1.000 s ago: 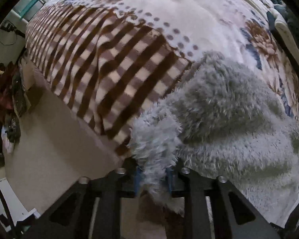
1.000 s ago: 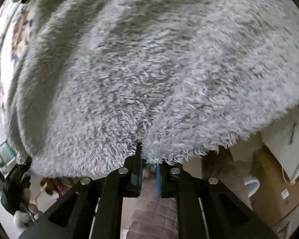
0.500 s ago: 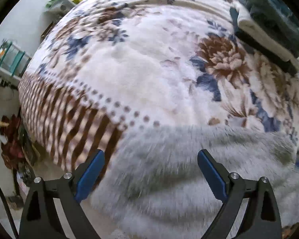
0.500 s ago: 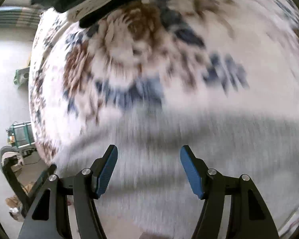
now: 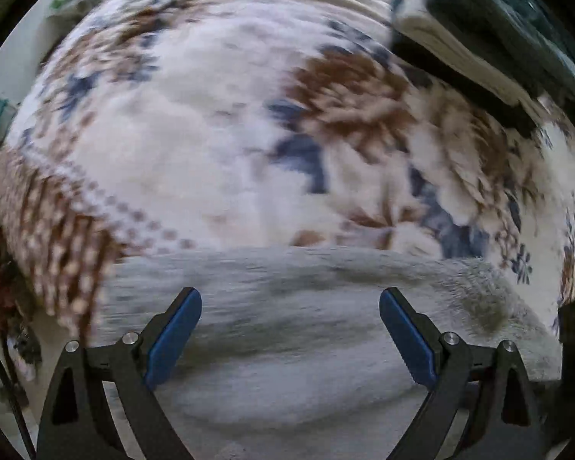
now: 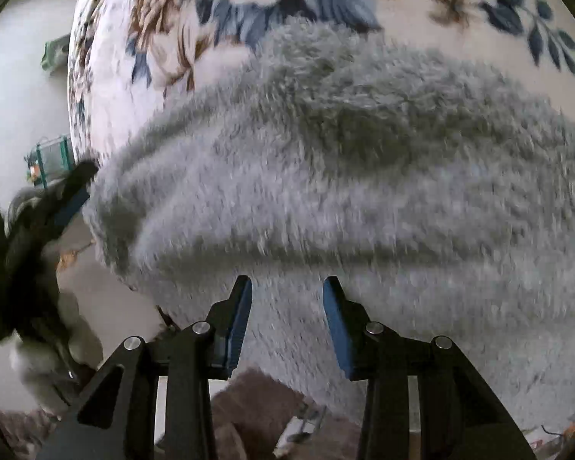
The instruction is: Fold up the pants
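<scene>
The grey fluffy pants lie folded on the flowered blanket near the bed's near edge. In the right wrist view the pants fill most of the frame as a thick folded bundle. My left gripper is wide open just above the pants and holds nothing. My right gripper is open with a narrower gap, its blue pads over the pants' near edge, holding nothing. The left gripper also shows at the left edge of the right wrist view.
A stack of folded dark and cream clothes lies at the far right of the bed. The blanket's brown striped border hangs over the left edge. Floor and clutter lie to the left of the bed.
One second ago both grippers were shut on the pants' edge. Both have let go and opened, and the pants now rest on the blanket. The right gripper has narrowed and drawn back.
</scene>
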